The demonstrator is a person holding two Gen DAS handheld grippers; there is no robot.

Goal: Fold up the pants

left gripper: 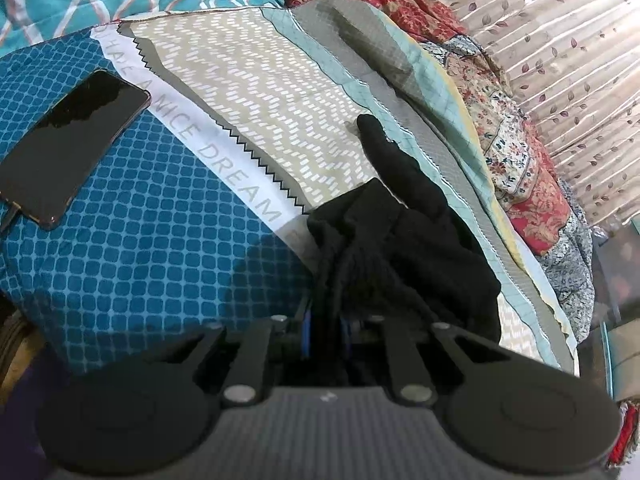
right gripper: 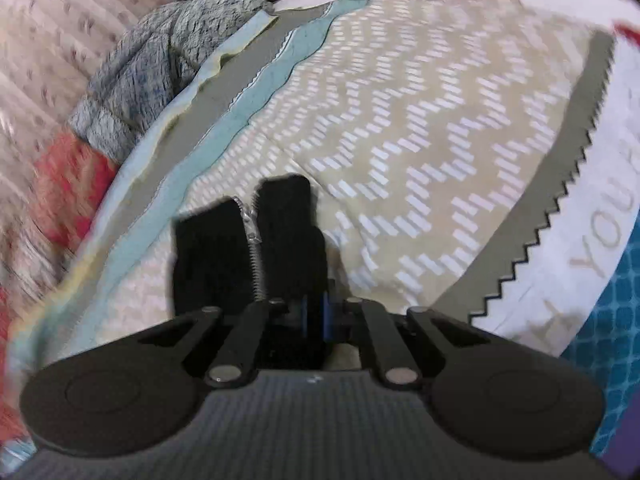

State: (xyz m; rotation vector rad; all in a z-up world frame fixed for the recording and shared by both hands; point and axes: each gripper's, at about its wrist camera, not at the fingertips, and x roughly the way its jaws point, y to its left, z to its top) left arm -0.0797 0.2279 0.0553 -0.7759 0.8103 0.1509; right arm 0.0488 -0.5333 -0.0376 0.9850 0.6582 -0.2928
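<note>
The black pants [left gripper: 404, 236] are bunched in front of my left gripper [left gripper: 326, 320], which is shut on the gathered cloth. The fabric covers the fingers, and a narrow tip reaches out over the beige patterned bedspread [left gripper: 256, 92]. In the right wrist view my right gripper [right gripper: 314, 316] is shut on the black pants [right gripper: 248, 248] at a part with a silver zipper [right gripper: 256, 256]. The cloth stands up ahead of the fingers, above the bedspread [right gripper: 420, 140]. The right view is blurred by motion.
A black phone [left gripper: 68, 140] lies on the blue checked part of the bedspread at the left. Floral and patchwork quilts [left gripper: 512, 152] are piled along the bed's far edge by a curtain [left gripper: 560, 40]. A grey knitted blanket [right gripper: 160, 60] lies at the upper left.
</note>
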